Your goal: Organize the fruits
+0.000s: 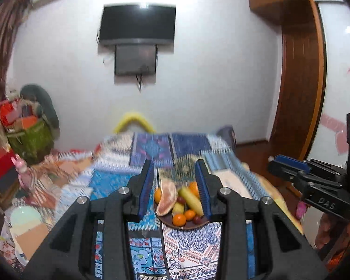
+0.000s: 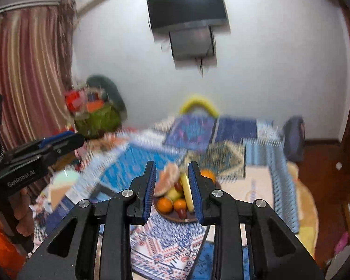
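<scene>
A dark brown plate point(image 1: 186, 226) of fruit sits on a patterned blue cloth ahead of both grippers. On it lie a peeled pomelo half point(image 1: 166, 198), a banana point(image 1: 190, 198), several oranges point(image 1: 179, 219), a pear and red grapes. The plate point(image 2: 172, 217) also shows in the right wrist view, with the banana point(image 2: 186, 192) and oranges point(image 2: 165, 204). My left gripper point(image 1: 175, 186) is open and empty, held above the plate. My right gripper point(image 2: 172, 186) is open and empty, also above the plate.
The cloth covers a low bed or table point(image 1: 151, 149). A green basket of boxes point(image 1: 30, 137) stands at the left. A pale green bowl point(image 1: 23, 214) and cardboard lie at the front left. A wooden wardrobe point(image 1: 298, 81) stands at the right.
</scene>
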### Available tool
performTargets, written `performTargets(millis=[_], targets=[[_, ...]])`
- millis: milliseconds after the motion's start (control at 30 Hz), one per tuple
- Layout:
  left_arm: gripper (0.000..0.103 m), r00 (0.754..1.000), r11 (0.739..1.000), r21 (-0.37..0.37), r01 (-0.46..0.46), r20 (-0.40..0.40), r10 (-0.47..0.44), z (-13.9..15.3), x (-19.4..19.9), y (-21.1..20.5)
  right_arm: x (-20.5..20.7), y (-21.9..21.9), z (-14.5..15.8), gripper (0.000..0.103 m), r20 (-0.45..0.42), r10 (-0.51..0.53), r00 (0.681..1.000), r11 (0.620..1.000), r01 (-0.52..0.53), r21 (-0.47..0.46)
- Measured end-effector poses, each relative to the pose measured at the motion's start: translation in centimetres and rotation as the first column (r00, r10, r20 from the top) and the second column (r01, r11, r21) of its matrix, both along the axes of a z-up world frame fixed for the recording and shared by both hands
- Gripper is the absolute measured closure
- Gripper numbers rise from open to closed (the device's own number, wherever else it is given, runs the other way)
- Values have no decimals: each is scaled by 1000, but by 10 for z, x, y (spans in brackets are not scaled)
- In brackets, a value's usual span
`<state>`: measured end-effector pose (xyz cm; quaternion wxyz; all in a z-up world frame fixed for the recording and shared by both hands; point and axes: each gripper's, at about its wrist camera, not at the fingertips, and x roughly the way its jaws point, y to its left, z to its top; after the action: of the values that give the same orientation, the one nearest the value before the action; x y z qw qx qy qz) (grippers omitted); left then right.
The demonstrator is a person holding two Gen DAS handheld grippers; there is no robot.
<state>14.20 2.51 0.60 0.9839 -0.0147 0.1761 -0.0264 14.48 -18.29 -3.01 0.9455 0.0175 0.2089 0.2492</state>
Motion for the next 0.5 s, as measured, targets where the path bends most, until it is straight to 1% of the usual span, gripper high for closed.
performTargets(millis=[33,67,100,167,200,267,300,333,400,433,467,500], targets=[[57,999,1000,1,-5,37,5,9,-13,-1,-10,-1,8,77,28,-1,1000,1000,0,6],[49,998,1000,4,-9,65,9,16,-23,-2,-20,-2,18,77,57,1,998,1000,-1,15],[46,995,1000,10,-14,96,13,23,-33,-4,-34,-5,29,77,93,1,996,1000,-4,29],[44,989,1000,24,-21,150,17,35,-54,-10,-51,-7,42,76,137,2,991,999,-9,50],[41,986,999,28,-17,164,12,39,-60,-11,-60,-10,48,73,159,-2,987,998,-8,63],[39,982,999,33,-15,187,9,45,-71,-15,-73,-12,58,60,197,-14,980,997,-2,80],[35,980,999,38,-16,201,8,47,-77,-17,-79,-12,62,49,216,-28,976,996,10,85],[31,977,999,47,-20,214,10,49,-84,-20,-85,-11,64,41,241,-45,970,996,25,87],[9,973,998,51,-26,232,14,51,-93,-23,-96,-9,66,35,279,-78,957,995,58,78],[5,970,998,48,-28,244,16,52,-98,-25,-97,-7,66,30,286,-85,955,995,66,75],[3,968,998,47,-30,250,17,53,-101,-26,-99,-6,66,28,290,-93,952,994,74,76],[3,967,998,46,-34,255,21,54,-104,-27,-100,-6,66,23,295,-106,950,993,85,80]])
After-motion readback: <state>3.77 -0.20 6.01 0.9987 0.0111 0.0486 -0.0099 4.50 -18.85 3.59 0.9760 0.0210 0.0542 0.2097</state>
